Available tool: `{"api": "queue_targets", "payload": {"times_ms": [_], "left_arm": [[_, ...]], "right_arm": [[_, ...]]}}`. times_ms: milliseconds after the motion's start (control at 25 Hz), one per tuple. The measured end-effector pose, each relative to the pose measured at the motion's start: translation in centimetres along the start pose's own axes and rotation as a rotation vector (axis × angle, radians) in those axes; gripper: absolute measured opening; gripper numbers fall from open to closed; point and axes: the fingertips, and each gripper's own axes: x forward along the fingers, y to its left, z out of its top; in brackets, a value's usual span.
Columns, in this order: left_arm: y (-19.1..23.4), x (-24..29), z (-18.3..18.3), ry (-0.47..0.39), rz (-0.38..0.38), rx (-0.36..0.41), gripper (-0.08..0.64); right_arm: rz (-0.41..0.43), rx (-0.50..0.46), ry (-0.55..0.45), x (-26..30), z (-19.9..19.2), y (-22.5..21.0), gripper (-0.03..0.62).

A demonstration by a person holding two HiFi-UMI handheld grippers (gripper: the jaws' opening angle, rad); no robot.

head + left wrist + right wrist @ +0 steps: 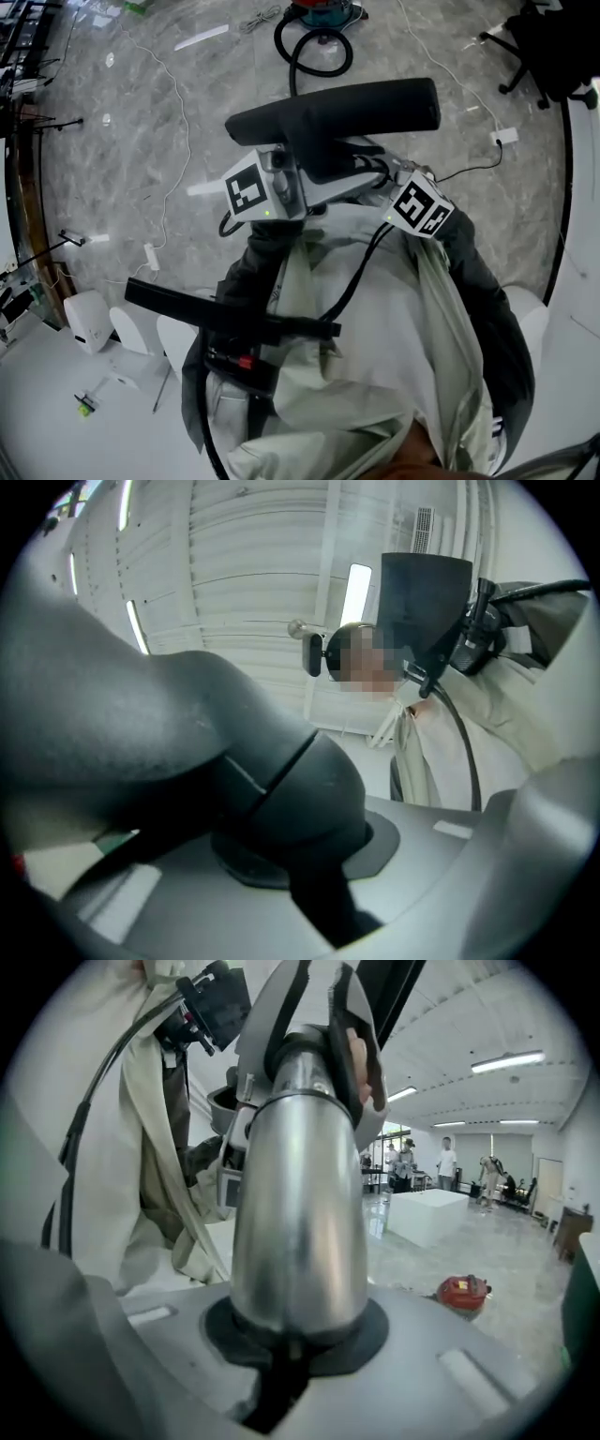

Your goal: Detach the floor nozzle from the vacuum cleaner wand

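Because both grips sit on smooth, rounded parts, a slip looks the likeliest fault. The right gripper has its jaws drawn narrow around the polished metal wand, which could slide or twist through them if the pull is hard. The left gripper is closed the same way on the dark plastic neck of the floor nozzle, and a curved shell gives the pads little to bite on. If the joint is locked by a catch, which I cannot make out, pulling alone would only strain it. If it frees suddenly, the long black nozzle head could swing or drop onto the marble floor. The black cable trailing from the right gripper might also snag.

Both grippers are held close in front of the person's jacket, nearly nose to nose, with their marker cubes turned up toward the head camera. The left one tilts upward, its view taking in the ceiling. The nozzle lies crosswise just above the two grippers, held off the floor.
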Motion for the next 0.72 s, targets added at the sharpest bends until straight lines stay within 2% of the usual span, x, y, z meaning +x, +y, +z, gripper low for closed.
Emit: {"api": "queue_targets", "payload": {"times_ms": [80,200,240,280,320,400,600,640,680,720], "left_arm": [[1.9,-0.1,0.6,-0.031,0.12,-0.009,0.075],[5.5,-1.5,0.8,-0.052,0.4,-0.054,0.077],[6.2,-2.0,0.7,-0.049,0.465,-0.069,0.077],[6.6,-2.3,0.6,-0.046,0.499,-0.079,0.077],[6.6,-2.4,0.5,-0.045,0.502,-0.082,0.077],[5.8,-2.2,0.5,-0.051,0.425,-0.076,0.077],[-0.9,-0.6,0.2,-0.009,-0.005,-0.002,0.075],[-1.5,-0.3,0.1,0.004,-0.04,0.011,0.075],[-1.4,-0.1,0.2,0.006,-0.035,0.016,0.075],[-0.7,-0.1,0.4,-0.006,0.009,0.013,0.075]], "right_arm": [[-0.112,0.027,0.022,0.2,-0.1,-1.4,0.041],[-0.4,0.077,0.103,0.1,-0.7,-3.8,0.041],[-0.474,0.087,0.127,0.0,-0.9,-4.3,0.041],[-0.517,0.093,0.142,-0.1,-1.1,-4.5,0.041],[-0.531,0.093,0.148,-0.1,-1.2,-4.5,0.041],[-0.473,0.078,0.136,0.1,-1.2,-3.9,0.042],[-0.044,-0.015,0.017,0.2,-0.4,0.6,0.043],[-0.005,-0.023,0.003,0.0,-0.2,0.9,0.043],[-0.006,-0.02,-0.001,-0.1,-0.2,0.7,0.043],[-0.047,-0.008,0.007,0.0,-0.2,0.2,0.043]]}}
